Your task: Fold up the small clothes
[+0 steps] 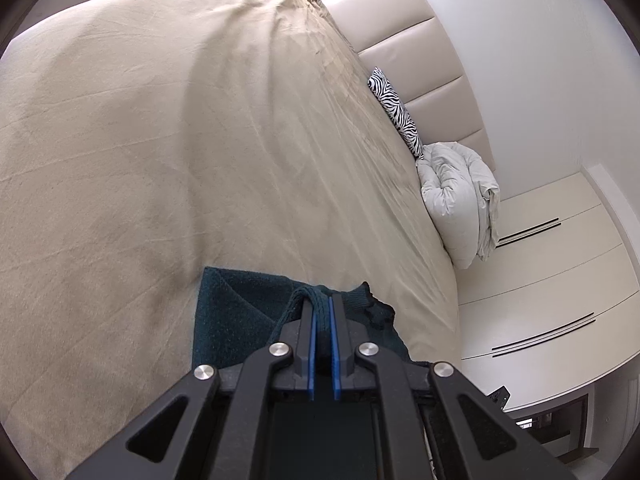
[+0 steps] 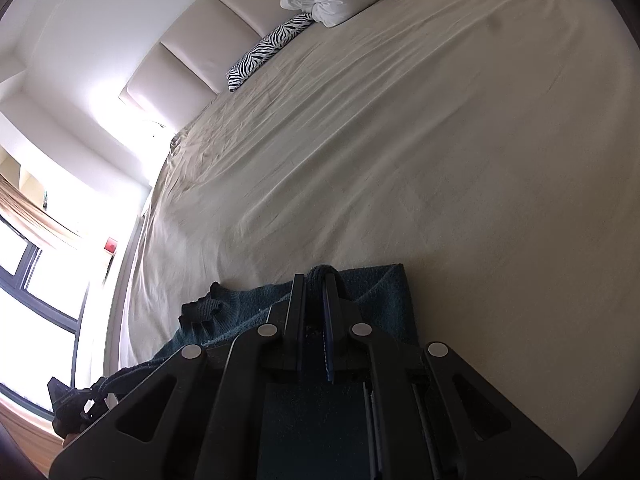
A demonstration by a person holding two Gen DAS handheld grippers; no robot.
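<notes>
Teal garment (image 1: 236, 312) pinched between both fingers (image 1: 306, 320)

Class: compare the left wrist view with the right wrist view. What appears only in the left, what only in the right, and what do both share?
Only the left wrist view shows the white wardrobe doors. Only the right wrist view shows the window and a small red object beside it. Both share the beige bed sheet, the zebra-print pillow, the white duvet, the padded headboard, and tongs shut on the dark teal knit garment: left tongs, right tongs.
</notes>
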